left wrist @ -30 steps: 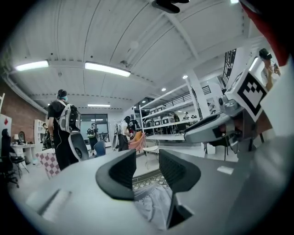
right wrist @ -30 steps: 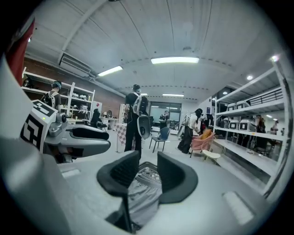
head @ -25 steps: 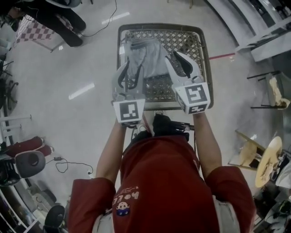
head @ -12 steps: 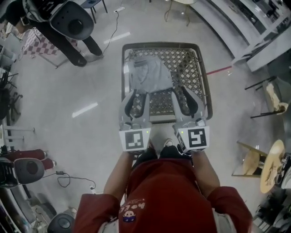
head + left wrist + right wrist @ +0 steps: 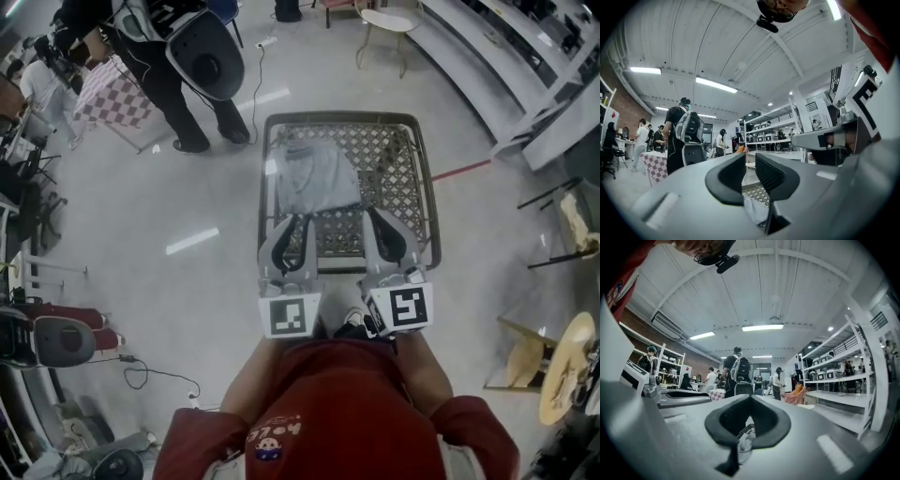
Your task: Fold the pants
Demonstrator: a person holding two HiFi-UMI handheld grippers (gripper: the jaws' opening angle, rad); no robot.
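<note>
From the head view we see a rectangular table (image 5: 349, 117) with a dark metal frame and an openwork lattice top, standing on a glossy pale floor (image 5: 141, 244). The grey pants (image 5: 314, 173) lie as a soft, flat bundle on its far left part. The left gripper (image 5: 292, 227) and the right gripper (image 5: 378, 223), smooth grey plastic with curved black pads, hang over the table's near edge. The pants lie just beyond the left gripper's tips and to the far left of the right one, touched by neither. A person with a backpack (image 5: 178, 56) stands at the far left, and shelving (image 5: 487, 56) runs along the far right.

In the left gripper view, the left gripper (image 5: 750, 161) shows ridged black pads a narrow gap apart. They have just been closing, and nothing lies between them. The pale cloth of the pants (image 5: 753, 209) shows below and beyond them. Strip lights (image 5: 715, 84) cross a ribbed white ceiling.

In the right gripper view, the right gripper (image 5: 750, 401) has its pads pressed together at the tips, pinching nothing. Shelves (image 5: 834, 376) stand at the right.
</note>
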